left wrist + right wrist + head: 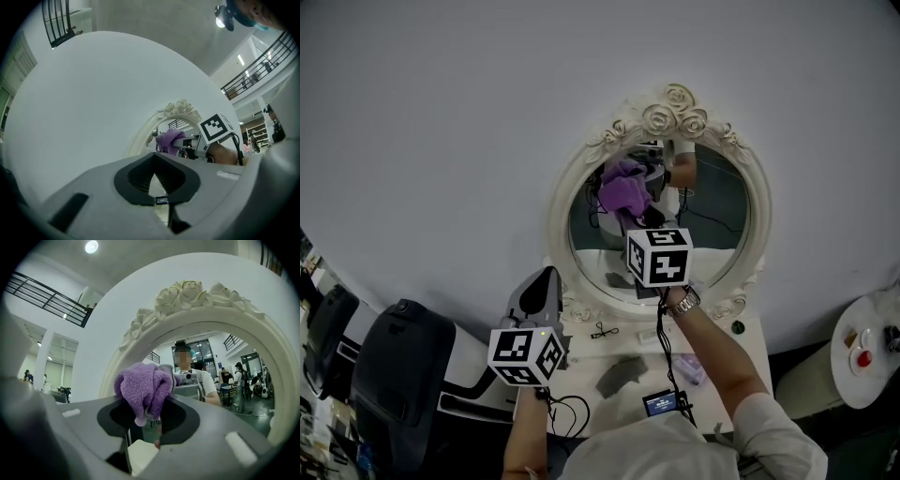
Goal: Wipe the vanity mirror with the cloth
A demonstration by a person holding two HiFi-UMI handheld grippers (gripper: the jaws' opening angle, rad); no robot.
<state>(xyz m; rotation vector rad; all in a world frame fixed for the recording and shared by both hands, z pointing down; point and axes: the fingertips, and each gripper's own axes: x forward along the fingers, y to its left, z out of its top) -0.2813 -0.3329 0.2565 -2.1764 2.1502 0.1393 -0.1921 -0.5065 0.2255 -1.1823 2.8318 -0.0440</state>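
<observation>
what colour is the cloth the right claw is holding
Purple. The cloth is a fuzzy purple all over, clearest in the right gripper view.

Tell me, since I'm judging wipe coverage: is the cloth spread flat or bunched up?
Bunched up: the purple cloth is a wadded lump clamped in the right hand-held gripper.

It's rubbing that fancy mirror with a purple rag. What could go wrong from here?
The purple cloth is only a small bunch in the right gripper's jaws, so the hard jaws might touch and scratch the mirror. The cloth works high on the mirror while the left gripper hangs away from the frame, so a hard push might rock it.
</observation>
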